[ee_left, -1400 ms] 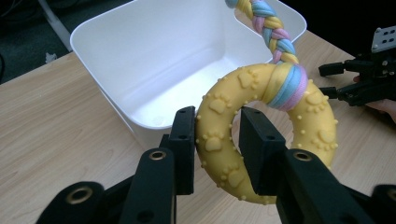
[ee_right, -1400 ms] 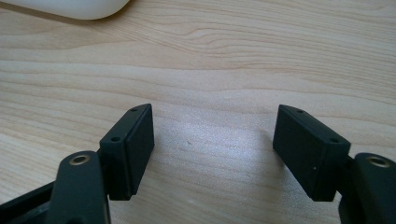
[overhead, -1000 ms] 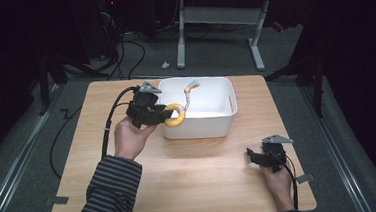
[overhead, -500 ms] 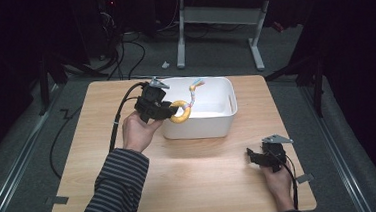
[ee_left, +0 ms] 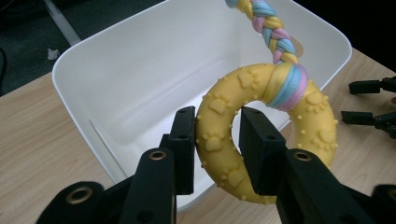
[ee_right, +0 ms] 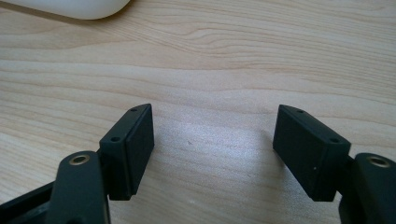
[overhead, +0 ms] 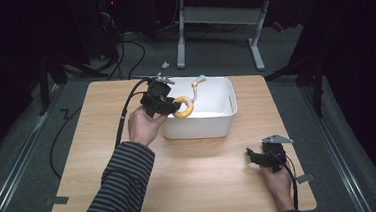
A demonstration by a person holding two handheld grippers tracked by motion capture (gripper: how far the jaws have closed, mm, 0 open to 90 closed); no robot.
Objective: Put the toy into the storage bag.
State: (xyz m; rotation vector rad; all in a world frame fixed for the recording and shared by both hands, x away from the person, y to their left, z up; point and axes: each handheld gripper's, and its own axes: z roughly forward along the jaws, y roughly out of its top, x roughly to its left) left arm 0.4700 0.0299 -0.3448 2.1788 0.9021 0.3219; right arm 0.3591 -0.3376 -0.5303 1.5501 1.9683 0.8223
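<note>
Left gripper view: jaws pinch a knobbly yellow rubber ring (ee_left: 261, 140) with braided pastel rope (ee_left: 271, 28); right gripper's (ee_right: 215, 149) jaws spread

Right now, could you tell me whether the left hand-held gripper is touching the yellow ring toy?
Touching. In the left gripper view, the left hand-held gripper has one jaw through the hole of the yellow ring toy and one outside, both pressed against its band.

No readable text, labels, brands or numbers anywhere. Only marking: embossed paw-print pattern on the yellow studded rubber ring (ee_left: 261, 140) with the braided pastel rope; that's a relief motif, not lettering.
</note>
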